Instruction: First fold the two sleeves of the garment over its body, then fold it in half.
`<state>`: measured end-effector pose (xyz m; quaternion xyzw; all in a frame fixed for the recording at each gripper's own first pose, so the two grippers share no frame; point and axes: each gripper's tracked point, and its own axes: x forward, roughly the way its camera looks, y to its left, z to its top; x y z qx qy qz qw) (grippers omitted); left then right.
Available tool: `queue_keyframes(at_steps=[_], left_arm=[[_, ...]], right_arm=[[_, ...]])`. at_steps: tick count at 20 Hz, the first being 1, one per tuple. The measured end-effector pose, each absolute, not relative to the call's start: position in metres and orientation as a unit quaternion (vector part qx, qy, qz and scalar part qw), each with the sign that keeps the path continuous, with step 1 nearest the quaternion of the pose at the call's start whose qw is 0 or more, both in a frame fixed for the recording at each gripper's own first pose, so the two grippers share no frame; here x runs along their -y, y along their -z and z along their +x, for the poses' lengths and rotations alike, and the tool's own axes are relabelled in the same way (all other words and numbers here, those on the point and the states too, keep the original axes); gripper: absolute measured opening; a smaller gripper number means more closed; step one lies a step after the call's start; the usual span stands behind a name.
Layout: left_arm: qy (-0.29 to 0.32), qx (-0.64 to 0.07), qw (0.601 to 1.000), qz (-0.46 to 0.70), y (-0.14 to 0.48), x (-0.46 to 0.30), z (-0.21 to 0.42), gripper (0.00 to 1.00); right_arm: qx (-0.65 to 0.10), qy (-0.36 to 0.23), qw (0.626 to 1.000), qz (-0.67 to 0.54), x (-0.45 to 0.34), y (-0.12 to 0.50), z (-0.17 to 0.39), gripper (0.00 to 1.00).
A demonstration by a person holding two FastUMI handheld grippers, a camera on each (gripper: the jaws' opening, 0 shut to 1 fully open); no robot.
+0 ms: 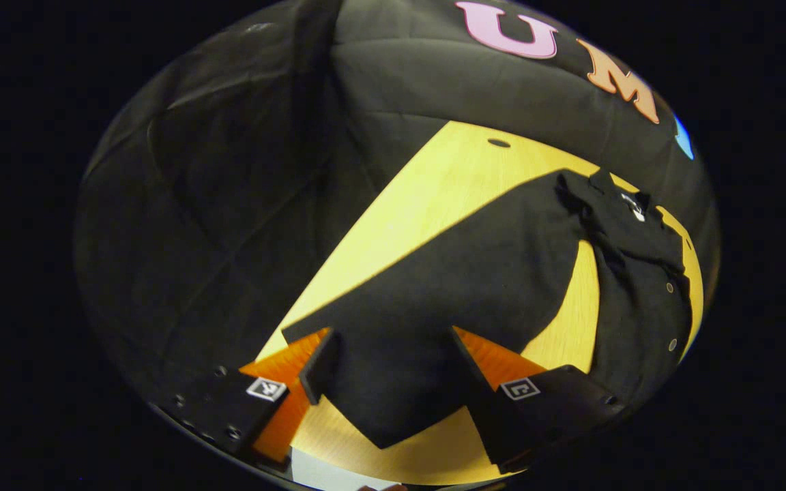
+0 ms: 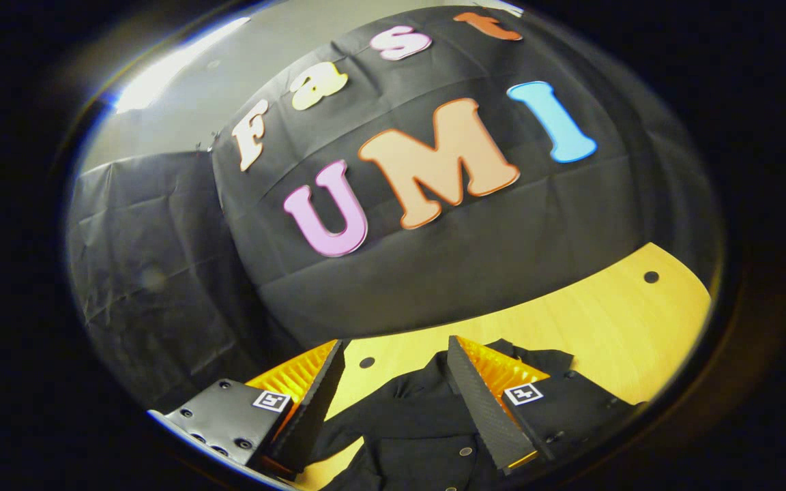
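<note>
Left gripper view: I see the garment (image 1: pixel 475 273), black and buttoned, lying on the worktop (image 1: pixel 434 184), one sleeve (image 1: pixel 393 382) stretched flat toward me between the parted, empty jaws of my left gripper (image 1: pixel 393 372). My worry: black on black hides the cuff edge, so I could pinch one layer only, or drag the body toward the worktop's near edge. In the right gripper view my right gripper (image 2: pixel 396 389) hangs released over the collar (image 2: pixel 427 402), gripping nothing.

Left hand-held gripper (image 1: pixel 393 365) open above black garment (image 1: pixel 475 273) sleeve on yellow table (image 1: pixel 434 184).
</note>
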<state>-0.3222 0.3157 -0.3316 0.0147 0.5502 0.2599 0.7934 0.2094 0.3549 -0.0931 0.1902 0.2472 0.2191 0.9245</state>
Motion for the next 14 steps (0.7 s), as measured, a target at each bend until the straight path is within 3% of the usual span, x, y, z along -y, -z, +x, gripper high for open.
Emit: queue_keyframes(at_steps=[5,8,13,14], left_arm=[[-0.274,-0.538,0.797,0.001,0.331,-0.310,-0.332,0.96],[-0.245,-0.539,0.806,0.010,0.334,-0.302,-0.326,0.91],[-0.231,-0.550,0.802,0.030,0.345,-0.293,-0.315,0.08],[-0.233,-0.554,0.798,0.038,0.344,-0.294,-0.315,0.01]], right_arm=[[-0.251,-0.135,0.939,0.191,-0.278,0.097,0.179,0.97],[-0.260,-0.102,0.938,0.205,-0.245,0.100,0.168,0.97],[-0.233,-0.069,0.948,0.208,-0.208,0.084,0.152,0.97],[-0.229,-0.061,0.950,0.206,-0.200,0.082,0.148,0.97]])
